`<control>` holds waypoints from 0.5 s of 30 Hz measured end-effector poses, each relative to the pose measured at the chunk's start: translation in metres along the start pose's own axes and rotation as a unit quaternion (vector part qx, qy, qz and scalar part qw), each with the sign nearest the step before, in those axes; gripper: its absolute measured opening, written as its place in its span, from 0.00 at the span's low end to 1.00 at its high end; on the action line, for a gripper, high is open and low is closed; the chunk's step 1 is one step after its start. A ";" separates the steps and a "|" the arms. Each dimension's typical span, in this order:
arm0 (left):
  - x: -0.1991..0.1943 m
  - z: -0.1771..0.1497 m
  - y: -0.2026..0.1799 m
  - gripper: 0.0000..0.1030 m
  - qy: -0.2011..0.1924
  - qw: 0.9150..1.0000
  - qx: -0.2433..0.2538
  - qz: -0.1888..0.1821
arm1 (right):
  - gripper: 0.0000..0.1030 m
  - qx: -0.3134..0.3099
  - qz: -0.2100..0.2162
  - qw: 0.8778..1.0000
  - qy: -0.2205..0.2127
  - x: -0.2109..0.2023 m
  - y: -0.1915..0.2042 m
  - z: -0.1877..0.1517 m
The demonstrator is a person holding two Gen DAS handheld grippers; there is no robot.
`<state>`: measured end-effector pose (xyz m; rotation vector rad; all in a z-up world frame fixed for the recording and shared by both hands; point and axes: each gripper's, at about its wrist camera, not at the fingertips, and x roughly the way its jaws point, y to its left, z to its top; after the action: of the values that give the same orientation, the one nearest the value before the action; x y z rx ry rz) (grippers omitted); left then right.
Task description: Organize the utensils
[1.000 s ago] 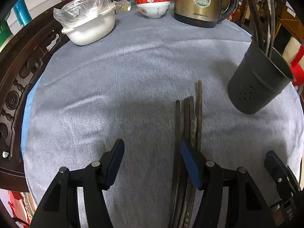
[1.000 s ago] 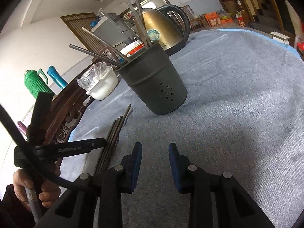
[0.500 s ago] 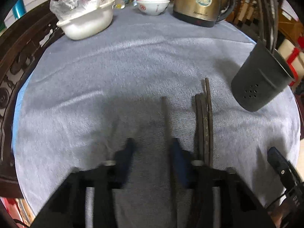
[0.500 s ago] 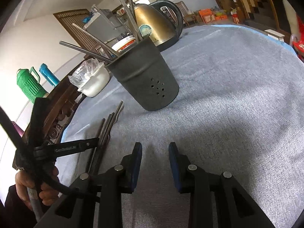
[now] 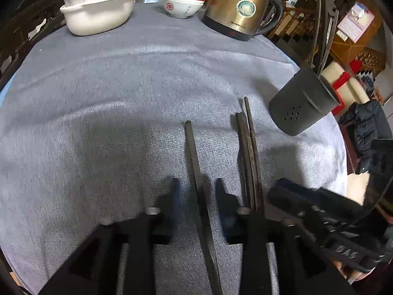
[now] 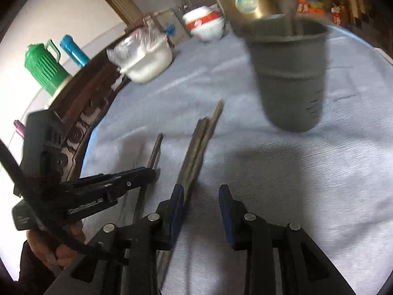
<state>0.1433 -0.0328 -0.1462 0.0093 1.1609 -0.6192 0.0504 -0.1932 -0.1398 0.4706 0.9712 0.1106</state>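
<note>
Grey cloth (image 5: 122, 78): a round table is covered by it, and every item below is placed relative to the dark utensil holder (image 5: 302, 108).
Utensil holder: a perforated dark cup is seen standing upright on the cloth, with metal utensils (image 5: 324, 24) rising from it.
Single chopstick (image 5: 194, 157): it is laid on the cloth well left of the holder, apart from the others.
Chopstick bundle (image 5: 249, 152): several dark sticks are laid side by side between the single chopstick and the holder.
Left gripper (image 5: 197, 196): the jaws are held partly apart, astride the single chopstick; no contact with the pads can be made out.
Right gripper (image 6: 201, 204): the jaws are held apart and nothing is gripped; its left pad is seen just beside the bundle.
Gold kettle (image 5: 240, 7): it is set beyond the holder, with stacked bowls (image 5: 183, 0) and a white basin (image 5: 98, 12) farther left.
</note>
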 end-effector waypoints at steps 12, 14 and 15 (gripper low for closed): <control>-0.013 -0.004 0.006 0.34 -0.005 1.000 -0.018 0.017 | 0.14 -0.079 -0.087 0.993 0.026 0.012 0.020 -0.001; -0.011 -0.001 0.006 0.32 -0.003 1.000 -0.019 0.022 | 0.14 -0.089 -0.094 0.991 0.034 0.008 0.018 -0.002; -0.010 0.000 0.006 0.32 -0.003 1.000 -0.019 0.023 | 0.14 -0.094 -0.091 0.991 0.039 0.006 0.016 -0.003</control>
<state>0.1438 -0.0233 -0.1391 0.0031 1.1641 -0.5558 0.0531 -0.1763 -0.1388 0.2045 1.0659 0.0550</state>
